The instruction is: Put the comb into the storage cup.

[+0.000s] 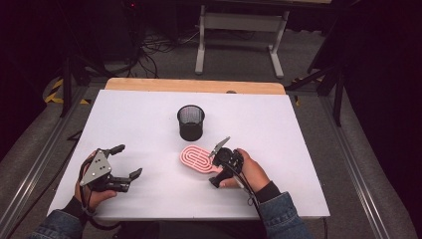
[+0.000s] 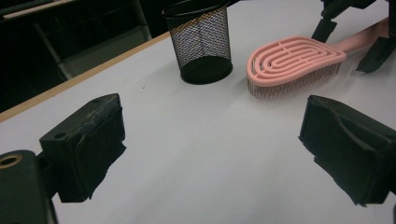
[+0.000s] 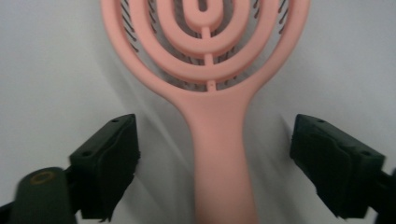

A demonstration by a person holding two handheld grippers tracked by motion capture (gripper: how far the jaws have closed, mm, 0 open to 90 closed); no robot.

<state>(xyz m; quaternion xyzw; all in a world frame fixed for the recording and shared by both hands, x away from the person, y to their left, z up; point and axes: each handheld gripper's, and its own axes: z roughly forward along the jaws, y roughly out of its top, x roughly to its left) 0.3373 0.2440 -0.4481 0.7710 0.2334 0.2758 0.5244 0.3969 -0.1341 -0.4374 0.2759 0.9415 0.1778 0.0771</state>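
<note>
A pink hairbrush (image 1: 195, 159) lies bristles down on the white table top (image 1: 139, 114), its handle pointing toward the person's right hand. My right gripper (image 1: 218, 164) is open, one jaw on each side of the handle (image 3: 219, 154) without touching it. A black mesh cup (image 1: 191, 122) stands upright just beyond the brush head. My left gripper (image 1: 128, 161) is open and empty at the near left, well apart from both. In the left gripper view the cup (image 2: 203, 44) and brush (image 2: 292, 60) lie ahead of the spread jaws.
The white top ends at a wooden strip (image 1: 194, 85) on the far side. Beyond it on the floor stand a grey table frame (image 1: 239, 30) and cables. Metal rails run along both sides of the table.
</note>
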